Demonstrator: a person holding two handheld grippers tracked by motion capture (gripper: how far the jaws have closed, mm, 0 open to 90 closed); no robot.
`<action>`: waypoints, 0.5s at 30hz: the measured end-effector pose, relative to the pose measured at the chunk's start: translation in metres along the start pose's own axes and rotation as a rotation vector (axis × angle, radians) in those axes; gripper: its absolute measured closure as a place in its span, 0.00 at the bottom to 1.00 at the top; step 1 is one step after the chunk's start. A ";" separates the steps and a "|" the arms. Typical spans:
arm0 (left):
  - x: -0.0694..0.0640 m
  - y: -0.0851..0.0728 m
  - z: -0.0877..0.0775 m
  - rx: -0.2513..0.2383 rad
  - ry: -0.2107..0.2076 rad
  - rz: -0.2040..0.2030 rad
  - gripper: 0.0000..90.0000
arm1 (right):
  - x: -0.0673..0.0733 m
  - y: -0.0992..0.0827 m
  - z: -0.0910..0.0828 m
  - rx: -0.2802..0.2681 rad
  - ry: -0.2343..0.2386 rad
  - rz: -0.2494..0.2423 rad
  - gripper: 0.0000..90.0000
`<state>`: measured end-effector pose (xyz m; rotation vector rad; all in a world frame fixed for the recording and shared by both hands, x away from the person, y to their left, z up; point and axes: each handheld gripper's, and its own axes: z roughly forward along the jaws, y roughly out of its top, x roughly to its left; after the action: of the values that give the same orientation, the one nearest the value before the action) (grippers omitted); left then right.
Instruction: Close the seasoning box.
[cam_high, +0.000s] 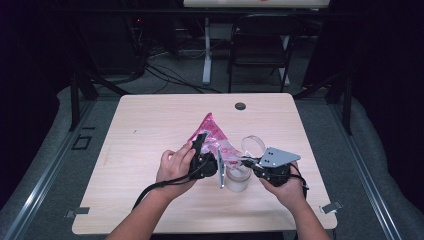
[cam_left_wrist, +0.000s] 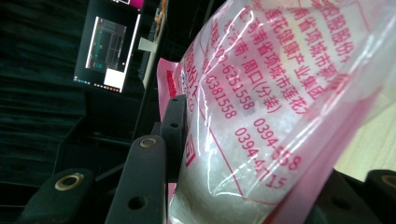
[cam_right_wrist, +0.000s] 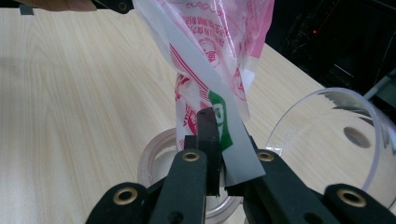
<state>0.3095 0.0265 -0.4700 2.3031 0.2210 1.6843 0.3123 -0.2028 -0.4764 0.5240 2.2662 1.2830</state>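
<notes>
Two hand-held grippers share one pink-printed clear plastic bag of white powder (cam_high: 212, 135) above the pale wooden table (cam_high: 145, 130). Clamped around the bag's full body, the left gripper (cam_high: 204, 150) has its black jaws pressing the plastic on both sides, the bag tilting up and away from it. Pinched tight on the bag's lower corner flap, the right gripper (cam_right_wrist: 215, 161) holds that flap directly over the open mouth of a round clear plastic jar (cam_right_wrist: 156, 156), which stands just beneath its jaws. Beside the right gripper a clear round lid (cam_right_wrist: 327, 135) lies on the table.
</notes>
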 end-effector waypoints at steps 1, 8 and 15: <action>-0.001 -0.001 0.000 0.000 -0.002 -0.004 0.74 | 0.000 0.000 0.000 0.000 0.000 -0.002 0.98; -0.003 -0.005 -0.001 0.009 -0.031 -0.043 0.74 | -0.001 0.003 0.000 -0.008 0.004 -0.002 0.98; -0.005 -0.009 -0.001 0.021 -0.041 -0.056 0.74 | 0.000 0.007 0.001 -0.019 0.005 -0.005 0.98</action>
<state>0.3077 0.0334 -0.4770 2.3220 0.2924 1.6138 0.3128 -0.1990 -0.4711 0.5085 2.2556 1.3030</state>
